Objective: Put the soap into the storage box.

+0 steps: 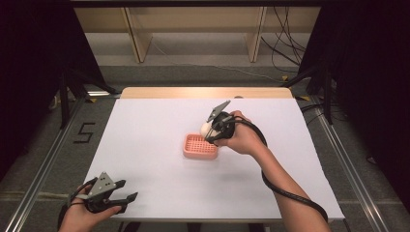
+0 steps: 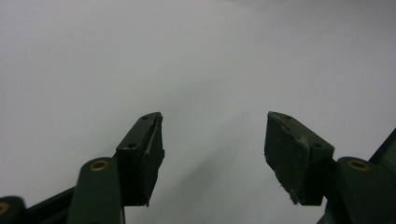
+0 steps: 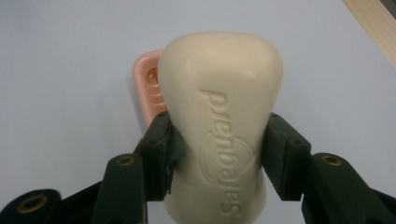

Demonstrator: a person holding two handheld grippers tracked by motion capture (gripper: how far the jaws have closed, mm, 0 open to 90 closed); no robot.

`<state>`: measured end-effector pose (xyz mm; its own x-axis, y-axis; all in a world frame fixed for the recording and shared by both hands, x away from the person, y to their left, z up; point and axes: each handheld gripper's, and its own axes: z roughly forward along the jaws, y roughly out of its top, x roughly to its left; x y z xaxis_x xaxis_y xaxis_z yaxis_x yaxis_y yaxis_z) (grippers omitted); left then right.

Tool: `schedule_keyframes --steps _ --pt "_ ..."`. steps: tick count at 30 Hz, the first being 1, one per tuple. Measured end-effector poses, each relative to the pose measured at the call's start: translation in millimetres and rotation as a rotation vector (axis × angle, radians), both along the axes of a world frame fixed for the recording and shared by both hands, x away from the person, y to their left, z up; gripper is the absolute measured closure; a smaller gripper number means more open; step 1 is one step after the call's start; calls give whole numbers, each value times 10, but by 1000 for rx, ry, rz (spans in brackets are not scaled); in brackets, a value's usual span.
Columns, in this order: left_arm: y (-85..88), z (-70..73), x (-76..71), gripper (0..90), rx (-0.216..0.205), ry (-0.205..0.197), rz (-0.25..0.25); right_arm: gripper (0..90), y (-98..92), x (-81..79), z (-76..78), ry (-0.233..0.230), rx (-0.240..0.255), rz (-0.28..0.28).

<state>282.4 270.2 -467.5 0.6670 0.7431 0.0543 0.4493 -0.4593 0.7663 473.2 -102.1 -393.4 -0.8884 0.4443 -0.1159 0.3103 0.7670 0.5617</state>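
The soap (image 3: pixel 219 121) looks smooth and waxy (embossed lettering), the pink dish (image 1: pixel 199 147) glossy plastic, the table (image 1: pixel 145 145) matt white.

Soap (image 3: pixel 222 130) above dish (image 1: pixel 200 147), perhaps touching.

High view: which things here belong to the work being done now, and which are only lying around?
In use:
- soap bar, shut in the right claw
- pink soap dish below it

Not in use:
- left claw, open, holding nothing
- wooden shelf behind the table
- cables on the floor
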Motion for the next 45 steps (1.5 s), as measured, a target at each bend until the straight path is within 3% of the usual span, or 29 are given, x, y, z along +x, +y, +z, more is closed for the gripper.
schedule_keyframes --steps 3,5,11,12,13,20,26,27,28,37,42,45 --pt "1 -1 0 368 -2 -1 0 506 25 11 -5 4 -3 4" --pt "-20 -11 -8 368 -33 3 16 506 41 12 -17 4 -7 8" --pt "-19 -11 -7 368 -30 1 18 506 93 23 -51 13 -12 14" --pt "-4 -3 -4 368 -10 1 5 506 99 25 -55 12 -13 13" --pt "-20 -12 -8 368 -33 -1 17 506 111 32 -66 9 -12 18" --pt "1 8 -5 368 -6 10 4 506 173 62 -116 12 -21 25" --pt "-12 0 -8 368 -24 10 9 506 223 78 -172 16 -22 31" --pt "-10 2 -8 368 -18 7 11 506 228 83 -177 17 -27 36" --pt "6 21 -4 369 13 11 0 506 234 89 -187 17 -29 41" --pt "4 13 -2 369 0 0 1 505 295 117 -268 29 -47 49" --pt "16 21 13 369 16 -14 -10 505 304 127 -317 28 -53 51" --pt "2 14 -2 368 -1 2 1 505 307 113 -352 38 -65 39"
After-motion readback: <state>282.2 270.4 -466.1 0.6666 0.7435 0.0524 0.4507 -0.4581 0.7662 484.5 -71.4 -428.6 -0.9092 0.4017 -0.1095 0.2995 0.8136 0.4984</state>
